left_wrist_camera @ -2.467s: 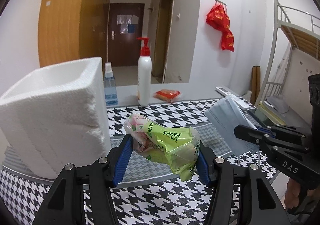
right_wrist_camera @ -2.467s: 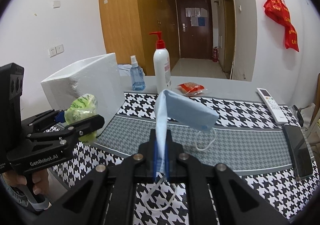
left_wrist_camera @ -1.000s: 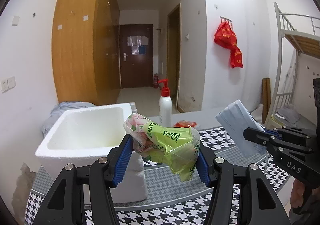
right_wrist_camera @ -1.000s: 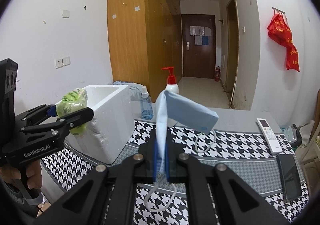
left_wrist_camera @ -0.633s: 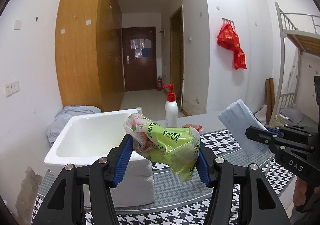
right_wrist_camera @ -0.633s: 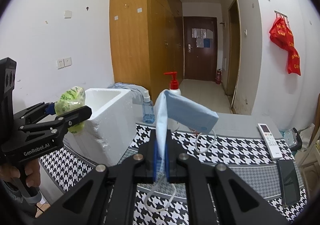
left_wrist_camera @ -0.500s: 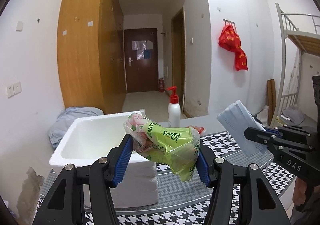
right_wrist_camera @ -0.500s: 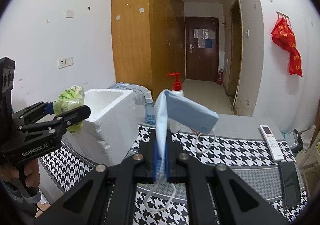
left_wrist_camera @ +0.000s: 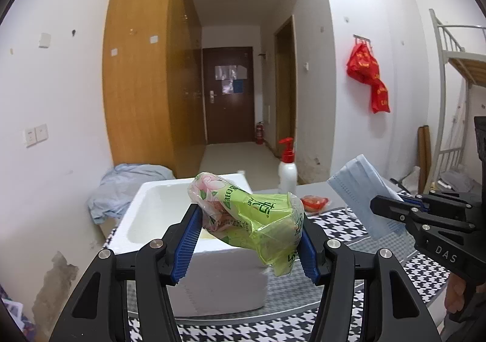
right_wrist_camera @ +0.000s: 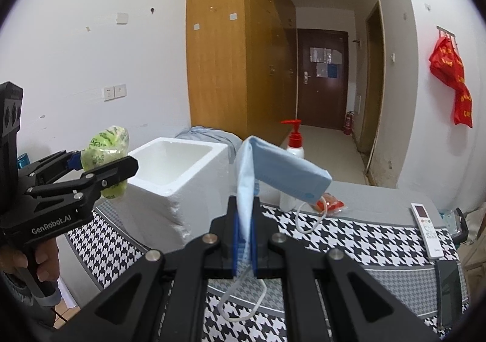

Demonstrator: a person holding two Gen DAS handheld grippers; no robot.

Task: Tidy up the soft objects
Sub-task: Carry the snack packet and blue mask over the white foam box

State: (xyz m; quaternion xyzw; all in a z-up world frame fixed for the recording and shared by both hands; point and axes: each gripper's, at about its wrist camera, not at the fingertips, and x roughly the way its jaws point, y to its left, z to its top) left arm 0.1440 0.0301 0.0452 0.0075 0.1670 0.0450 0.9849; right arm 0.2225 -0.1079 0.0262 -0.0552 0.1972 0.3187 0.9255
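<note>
In the left wrist view, the left gripper [left_wrist_camera: 247, 238] clamps a green tissue pack [left_wrist_camera: 255, 217] in the air, just above the near rim of the white foam box [left_wrist_camera: 158, 217]. In the right wrist view, the right gripper [right_wrist_camera: 243, 238] pinches a blue face mask [right_wrist_camera: 279, 168] held aloft to the right of the foam box [right_wrist_camera: 179, 171], its ear loop [right_wrist_camera: 243, 302] dangling.

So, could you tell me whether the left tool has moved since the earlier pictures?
Yes. The left tool, gripping the green packet, has risen: the foam box, once level with it, now shows its open top below.
</note>
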